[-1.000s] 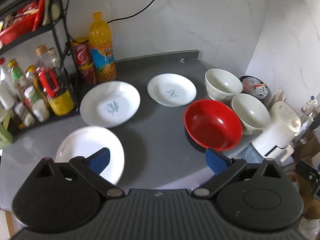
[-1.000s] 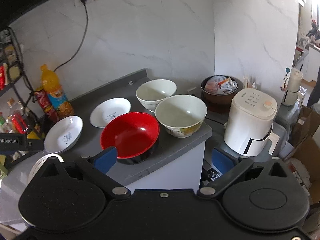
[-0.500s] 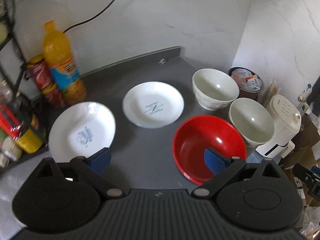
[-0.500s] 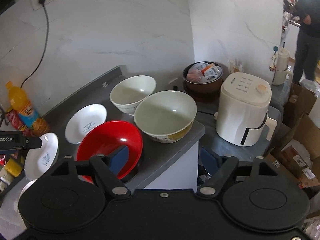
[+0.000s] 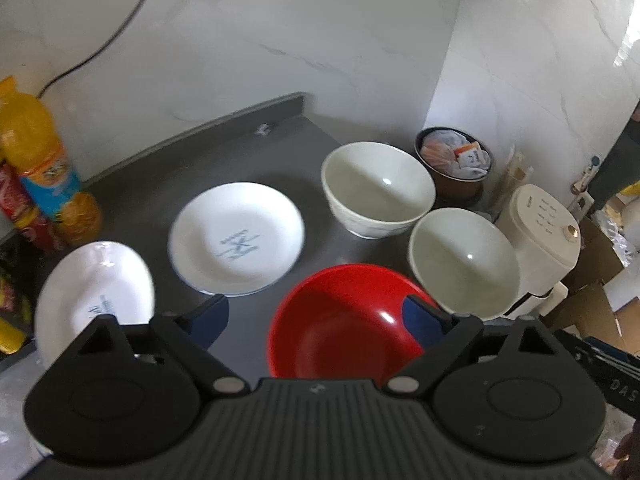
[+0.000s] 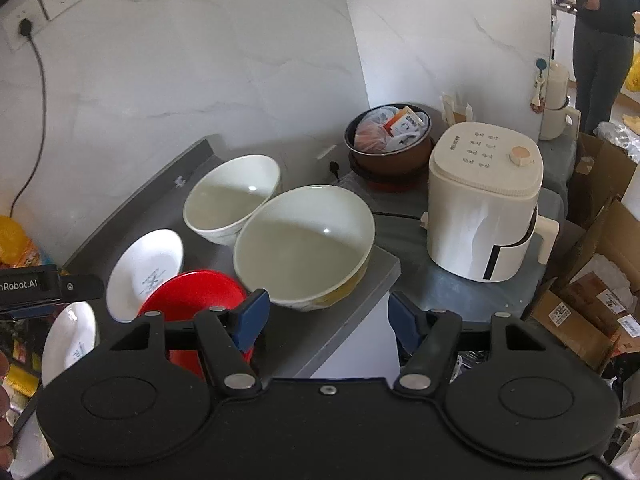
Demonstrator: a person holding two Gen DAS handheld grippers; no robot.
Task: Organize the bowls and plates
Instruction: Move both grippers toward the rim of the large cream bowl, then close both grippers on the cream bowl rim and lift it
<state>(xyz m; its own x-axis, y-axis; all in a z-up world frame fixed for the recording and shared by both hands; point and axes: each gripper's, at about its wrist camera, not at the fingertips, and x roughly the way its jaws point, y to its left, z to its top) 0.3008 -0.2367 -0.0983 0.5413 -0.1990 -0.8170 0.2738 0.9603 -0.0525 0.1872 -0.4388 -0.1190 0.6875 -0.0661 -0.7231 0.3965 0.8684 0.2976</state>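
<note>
my left gripper (image 5: 314, 314) hung wide open above the red bowl (image 5: 344, 328). my right gripper (image 6: 326, 320) gaped, empty, near the cream bowl (image 6: 304, 244).

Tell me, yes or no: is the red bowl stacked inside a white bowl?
No, the red bowl sits alone on the counter.

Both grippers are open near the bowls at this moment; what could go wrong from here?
1. The cream bowl with the yellow base sits at the grey counter's corner; a nudge from the right gripper might tip it off.
2. The left gripper hangs over the glossy red bowl, whose smooth rim may slip between the fingers.
</note>
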